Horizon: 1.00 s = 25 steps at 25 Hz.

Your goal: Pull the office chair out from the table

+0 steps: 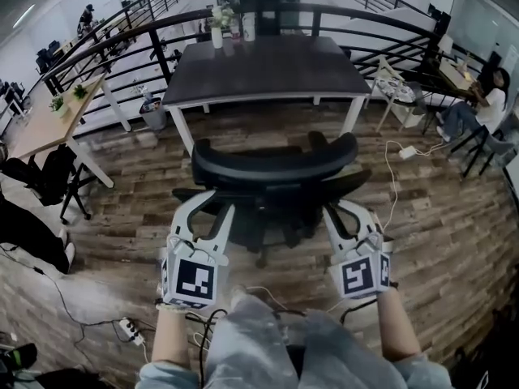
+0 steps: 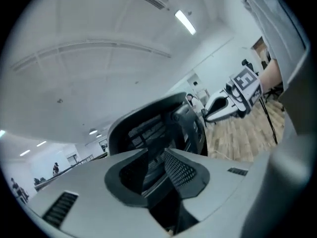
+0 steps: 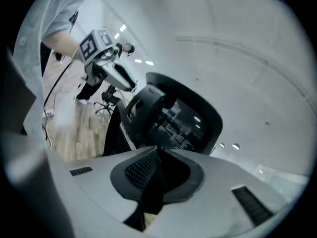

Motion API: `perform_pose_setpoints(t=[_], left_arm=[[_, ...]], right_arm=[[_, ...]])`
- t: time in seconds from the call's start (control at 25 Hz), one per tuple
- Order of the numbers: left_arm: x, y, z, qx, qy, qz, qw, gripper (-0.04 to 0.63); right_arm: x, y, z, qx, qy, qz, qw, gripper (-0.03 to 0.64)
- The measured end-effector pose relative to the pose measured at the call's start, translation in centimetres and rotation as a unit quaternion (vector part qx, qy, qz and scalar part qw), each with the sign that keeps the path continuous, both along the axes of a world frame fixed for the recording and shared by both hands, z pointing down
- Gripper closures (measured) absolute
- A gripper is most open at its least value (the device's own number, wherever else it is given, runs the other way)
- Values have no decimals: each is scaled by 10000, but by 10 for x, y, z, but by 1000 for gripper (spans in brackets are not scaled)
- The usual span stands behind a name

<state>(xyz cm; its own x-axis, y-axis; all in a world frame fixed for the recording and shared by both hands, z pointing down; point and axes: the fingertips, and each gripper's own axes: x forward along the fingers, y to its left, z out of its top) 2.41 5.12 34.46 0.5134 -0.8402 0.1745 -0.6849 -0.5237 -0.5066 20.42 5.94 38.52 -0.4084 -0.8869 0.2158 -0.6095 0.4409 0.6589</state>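
1. The office chair (image 1: 272,164) stands directly ahead of both grippers with its backrest turned towards them. The dark table (image 1: 268,67) lies beyond it, on the far side from the grippers. The seat looks already clear of the table edge, with a strip of bare wood floor (image 1: 454,217) between them.
2. The left gripper (image 1: 204,217) sits at the chair's left flank. In the left gripper view its ribbed pads (image 2: 183,170) are closed onto a thin dark part of the chair, probably an armrest edge.
3. The right gripper (image 1: 345,221) mirrors it on the right flank. In the right gripper view its jaws are likewise pinched on a dark strip of the chair.
4. Handling, as a judgement:
   - The chair is bulky and fairly heavy, but it should roll rather than need lifting.
   - Its frame looks rigid, while the mesh back would give.
   - The hard plastic arms or back rim are therefore the sound places to hold, one on each side, so the chair tracks straight and does not swivel.
5. A white cable (image 1: 395,181) trails on the floor just right of the right gripper and could snag a wheel.
6. No brand or label is legible on the chair. The marker cubes (image 1: 195,280) carry only black-and-white square patterns, with no words.
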Motion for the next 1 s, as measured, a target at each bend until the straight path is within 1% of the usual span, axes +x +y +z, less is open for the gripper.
perform_pose_setpoints(t=[0.04,0.08,0.12,0.2,0.24,0.32,0.48,0.56,0.68,0.76,1.0], left_arm=[[6,5,-8,40,183,41,9998,509],[11,10,-15,86,361,79,9993,515],[16,15,-22,130,546,111,9984,516],[22,22,-33,191,924,175,9954,559],[24,25,-38,215,1081,205,9937,568],[28,30,-45,247,1313,242,9907,601],[34,36,-46,111,1584,339,9867,600],[37,39,-43,38,1640,385,9857,597],[41,43,-38,-67,1790,427,9829,597],[44,44,-36,-93,1797,455,9826,597],[45,39,-34,-175,1782,464,9827,597]], right_arm=[[-7,5,-6,4,-291,-40,9996,592],[-12,10,-13,8,-570,-73,9983,609],[-17,14,-19,13,-840,-104,9964,609],[-23,20,-32,29,-1337,-157,9909,611],[-25,22,-38,37,-1553,-178,9877,611],[-28,25,-51,58,-1935,-221,9808,612],[-31,29,-70,144,-2570,-358,9656,612],[-31,31,-74,176,-2748,-373,9606,612],[-29,32,-71,168,-2872,-286,9573,614],[-26,31,-67,87,-2942,-246,9554,614],[-25,27,-60,-103,-2949,-259,9551,614]])
